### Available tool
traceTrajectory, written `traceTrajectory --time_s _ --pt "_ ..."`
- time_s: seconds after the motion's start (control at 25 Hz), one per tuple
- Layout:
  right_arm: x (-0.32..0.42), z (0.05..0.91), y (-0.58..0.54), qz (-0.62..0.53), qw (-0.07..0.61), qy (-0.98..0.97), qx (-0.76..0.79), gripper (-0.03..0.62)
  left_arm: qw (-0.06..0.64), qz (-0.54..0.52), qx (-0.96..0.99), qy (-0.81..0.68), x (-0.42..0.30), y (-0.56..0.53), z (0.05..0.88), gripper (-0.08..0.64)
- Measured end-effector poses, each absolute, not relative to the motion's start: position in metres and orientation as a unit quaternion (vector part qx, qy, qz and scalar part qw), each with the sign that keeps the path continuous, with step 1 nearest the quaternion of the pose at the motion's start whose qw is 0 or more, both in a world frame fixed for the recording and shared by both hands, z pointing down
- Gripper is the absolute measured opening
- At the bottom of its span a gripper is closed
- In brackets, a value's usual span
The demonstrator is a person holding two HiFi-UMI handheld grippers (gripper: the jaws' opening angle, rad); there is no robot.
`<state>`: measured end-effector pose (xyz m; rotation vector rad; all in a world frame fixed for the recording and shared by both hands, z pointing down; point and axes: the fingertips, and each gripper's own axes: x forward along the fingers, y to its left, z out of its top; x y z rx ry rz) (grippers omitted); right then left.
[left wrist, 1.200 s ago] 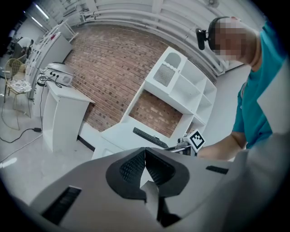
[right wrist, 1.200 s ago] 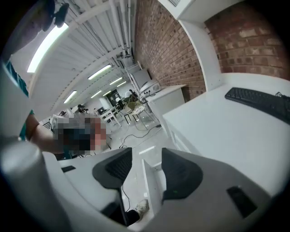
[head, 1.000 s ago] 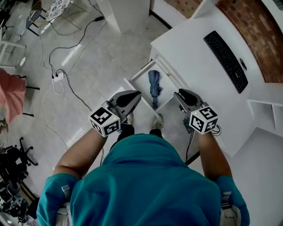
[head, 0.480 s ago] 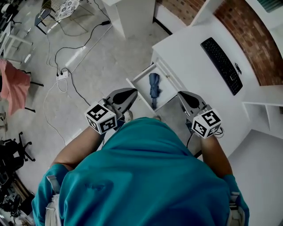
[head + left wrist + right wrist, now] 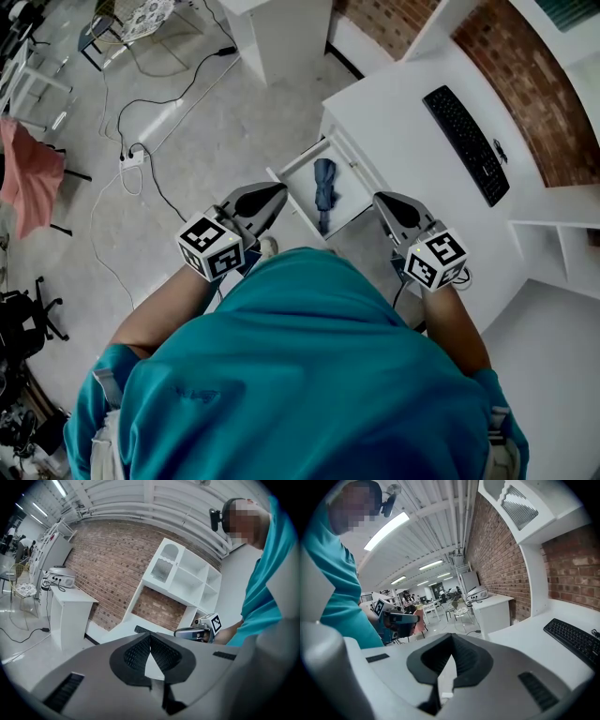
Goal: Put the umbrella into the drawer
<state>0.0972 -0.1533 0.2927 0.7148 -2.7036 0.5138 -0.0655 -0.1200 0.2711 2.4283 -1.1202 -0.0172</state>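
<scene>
Teal cloth fills the near part of the head view: the person's shirt [image 5: 309,375], with a forearm reaching out on each side. The left gripper [image 5: 277,193] has its jaws pressed together at the tips with nothing between them, and its own view shows only a sliver of pale surface behind the pads. The right gripper [image 5: 381,200] is pressed together too and carries nothing. Both hang in the air above the floor, one on each side of the drawer, touching neither it nor the desk.

Just beyond the tips, the white drawer [image 5: 300,176] stands pulled out from the desk [image 5: 403,122]. The blue umbrella [image 5: 324,186], folded, lies inside it along the drawer's length, apart from both grippers. It is small in this view, but it seems to sit wholly within the walls. Nothing else shows in the drawer.

So the placing looks done: the umbrella is in and both tools have let go. What may be left is pushing the drawer shut, though the task does not ask for that.

Farther off, a black keyboard [image 5: 466,142] rests on the desk top, with a brick wall [image 5: 525,84] behind it. To the left, cables [image 5: 141,122] trail across the grey floor to a power strip [image 5: 131,159].
</scene>
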Motion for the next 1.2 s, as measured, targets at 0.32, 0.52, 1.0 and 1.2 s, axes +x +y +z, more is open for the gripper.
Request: traceTrajectory --time_s 0.32,0.52,1.0,1.2 --pt "0.0961 0.2885 -0.1518 0.18 0.137 -0.943 0.246 0.023 0.226 -0.011 0.883 -0.41 -0.0669 -0.1174 0.2661 0.016" --pt "0.0956 0.2896 -0.1501 0.18 0.137 -0.942 0.247 0.021 0.228 -0.011 0.883 -0.41 -0.0677 -0.1136 0.2676 0.016" --pt "0.0964 0.2889 -0.1502 0.174 0.139 -0.942 0.25 0.021 0.227 -0.013 0.884 -0.409 -0.0677 -0.1144 0.2678 0.017" --pt "0.0979 0.2897 -0.1518 0.172 0.14 -0.943 0.249 0.021 0.228 -0.015 0.883 -0.411 -0.0677 -0.1157 0.2685 0.016"
